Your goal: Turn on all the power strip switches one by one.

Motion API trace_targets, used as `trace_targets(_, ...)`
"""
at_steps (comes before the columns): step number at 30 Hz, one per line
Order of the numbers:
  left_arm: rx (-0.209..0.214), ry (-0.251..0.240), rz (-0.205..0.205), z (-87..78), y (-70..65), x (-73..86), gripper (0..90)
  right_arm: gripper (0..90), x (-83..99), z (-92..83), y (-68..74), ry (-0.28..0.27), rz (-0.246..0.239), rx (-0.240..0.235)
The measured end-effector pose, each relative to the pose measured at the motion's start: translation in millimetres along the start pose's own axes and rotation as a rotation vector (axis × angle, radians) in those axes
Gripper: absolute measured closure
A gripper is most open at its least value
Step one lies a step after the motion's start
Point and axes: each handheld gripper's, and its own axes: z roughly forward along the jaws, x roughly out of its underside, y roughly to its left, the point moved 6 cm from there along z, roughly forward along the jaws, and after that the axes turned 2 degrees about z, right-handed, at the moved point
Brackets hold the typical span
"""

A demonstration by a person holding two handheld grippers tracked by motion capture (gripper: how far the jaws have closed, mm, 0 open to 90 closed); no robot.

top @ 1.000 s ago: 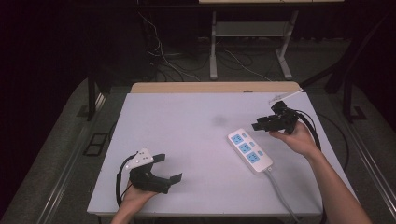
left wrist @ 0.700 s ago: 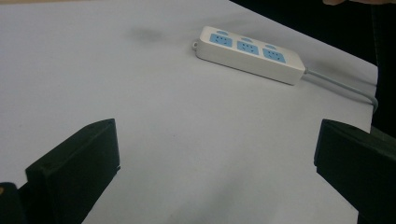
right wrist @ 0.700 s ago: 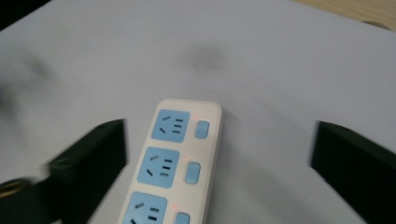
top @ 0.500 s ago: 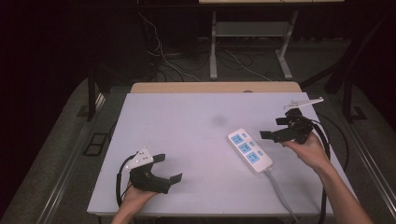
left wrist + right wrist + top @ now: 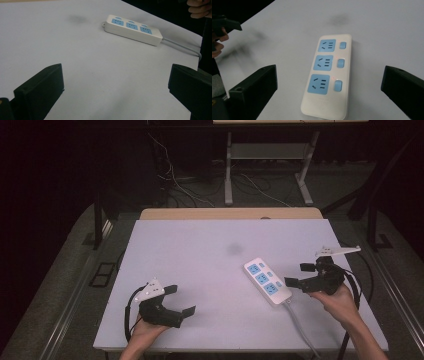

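The power strip (image 5: 267,281) just lies flat on the tabletop (image 5: 200,250). The right hand-held gripper (image 5: 301,274) sits just beside it, jaws just opened wide, holding nothing. The left hand-held gripper (image 5: 181,300) is wide open and empty too.

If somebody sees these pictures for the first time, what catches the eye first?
The white power strip with three blue sockets lies on the right part of the pale table. The right tool, jaws wide open, points at it from the right; the left tool rests open near the front left edge.
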Motion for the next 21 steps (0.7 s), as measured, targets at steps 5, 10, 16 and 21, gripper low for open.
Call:
trace_targets(5,-0.001,0.0,0.0,0.0,0.0,0.0,0.0,0.4,16.1,-2.7,8.0,-0.029,0.013,-0.014)
trace_targets(10,-0.002,0.001,0.0,-0.3,-0.3,0.1,0.0,0.4,31.3,-5.9,15.5,-0.055,0.015,-0.016)
trace_targets(16,-0.003,0.001,-0.001,-0.4,-0.1,0.4,0.0,0.4,55.2,-9.2,21.8,-0.077,0.012,-0.004)
trace_targets(21,-0.001,0.002,-0.002,0.4,-0.9,0.4,0.0,0.5,70.7,-5.2,20.7,-0.079,0.023,-0.003)
